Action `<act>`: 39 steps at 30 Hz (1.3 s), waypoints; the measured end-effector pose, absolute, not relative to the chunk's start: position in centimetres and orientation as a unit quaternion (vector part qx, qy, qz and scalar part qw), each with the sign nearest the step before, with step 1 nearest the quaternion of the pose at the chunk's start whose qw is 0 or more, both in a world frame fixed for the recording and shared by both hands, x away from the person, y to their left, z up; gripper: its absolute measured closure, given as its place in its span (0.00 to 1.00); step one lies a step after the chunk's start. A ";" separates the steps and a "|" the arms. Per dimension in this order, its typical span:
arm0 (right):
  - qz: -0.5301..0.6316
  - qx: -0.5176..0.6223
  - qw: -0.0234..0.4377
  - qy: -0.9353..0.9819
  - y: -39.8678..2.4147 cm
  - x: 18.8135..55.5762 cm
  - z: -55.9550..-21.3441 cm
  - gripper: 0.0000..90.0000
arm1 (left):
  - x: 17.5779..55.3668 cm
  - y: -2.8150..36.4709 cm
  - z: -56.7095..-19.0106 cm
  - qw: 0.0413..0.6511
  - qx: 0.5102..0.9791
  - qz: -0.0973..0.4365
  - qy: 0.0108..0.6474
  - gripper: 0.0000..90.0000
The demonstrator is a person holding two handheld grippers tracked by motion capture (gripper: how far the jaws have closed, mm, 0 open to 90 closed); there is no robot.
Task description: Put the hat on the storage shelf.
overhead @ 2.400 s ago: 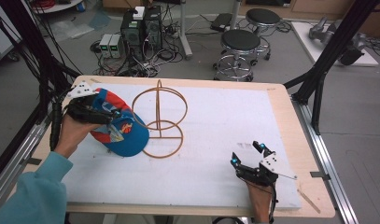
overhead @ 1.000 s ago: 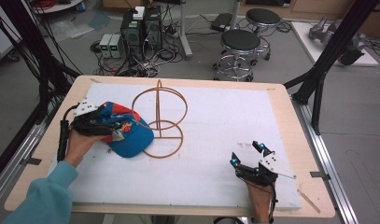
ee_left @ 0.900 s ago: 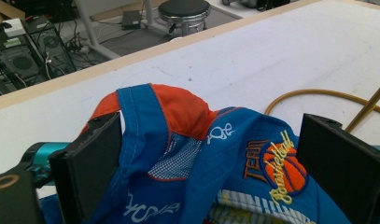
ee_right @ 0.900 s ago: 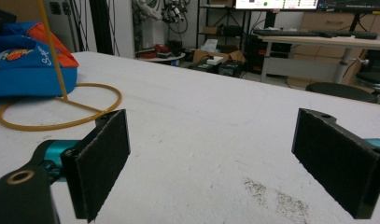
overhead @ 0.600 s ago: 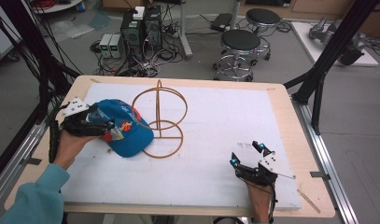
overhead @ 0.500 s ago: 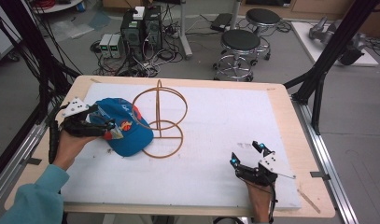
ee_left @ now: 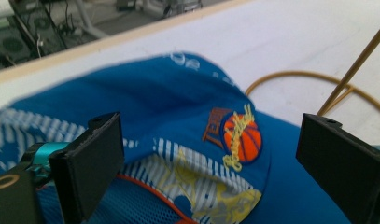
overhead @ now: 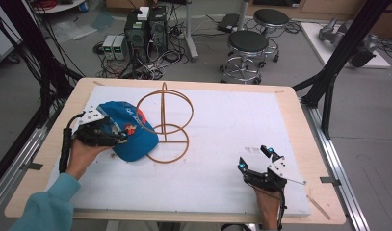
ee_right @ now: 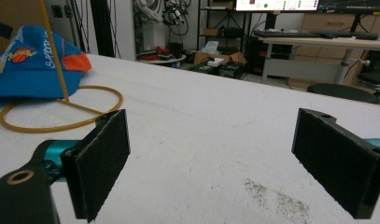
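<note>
A blue cap (overhead: pixel 136 139) with a basketball badge lies on the white mat (overhead: pixel 222 125), left of centre, its edge against the left side of a tan wire stand (overhead: pixel 163 108). My left gripper (overhead: pixel 115 134) is at the cap's left side. In the left gripper view, the left gripper (ee_left: pixel 211 126) is open, jaws wide apart, with the cap (ee_left: pixel 192 102) just beyond them and the stand's wire (ee_left: pixel 290 74) behind. My right gripper (overhead: pixel 254 158) rests near the front right of the mat. It is also open (ee_right: pixel 215 116), nothing between its jaws, with the cap (ee_right: pixel 33 70) far off.
The stand's base ring (ee_right: pixel 52 127) lies flat on the mat with an upright rod and hoops above it. Bare wooden table edge (overhead: pixel 299 120) frames the mat. Black frame posts (overhead: pixel 328 72) stand at the table's sides; stools and computer gear sit beyond the far edge.
The cap, held up and tilted in my left gripper before, has come down onto the mat beside the stand. The left jaws have opened off it. The right gripper has not moved.
</note>
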State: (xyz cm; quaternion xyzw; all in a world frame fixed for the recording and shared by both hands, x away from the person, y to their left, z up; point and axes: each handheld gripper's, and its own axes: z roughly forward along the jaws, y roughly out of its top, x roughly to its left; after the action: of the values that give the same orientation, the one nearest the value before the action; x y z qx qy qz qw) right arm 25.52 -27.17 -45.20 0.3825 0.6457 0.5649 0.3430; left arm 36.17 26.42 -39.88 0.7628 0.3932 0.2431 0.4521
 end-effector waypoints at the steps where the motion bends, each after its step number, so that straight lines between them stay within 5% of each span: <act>1: 0.565 0.383 0.343 0.646 -27.2 25.5 -45.2 0.11 | 36.2 26.4 -39.9 0.452 0.763 0.243 0.393 0.09; 25: 0.567 0.384 0.343 0.644 -27.2 25.5 -45.2 0.11 | 38.0 24.8 -43.2 0.450 0.761 0.157 0.439 0.15; 34: 0.567 0.383 0.344 0.644 -27.2 25.5 -45.2 0.11 | 38.0 24.9 -43.1 0.479 0.757 0.119 0.428 0.46; 39: 0.566 0.384 0.344 0.643 -27.2 25.5 -45.2 0.11 | 37.7 25.1 -42.8 0.473 0.763 0.125 0.423 0.77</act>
State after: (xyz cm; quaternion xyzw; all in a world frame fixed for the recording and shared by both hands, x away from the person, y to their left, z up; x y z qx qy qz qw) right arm 25.53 -27.21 -45.20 0.3837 0.6434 0.5664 0.3436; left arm 37.73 25.10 -42.81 0.7626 0.4227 0.1249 0.4735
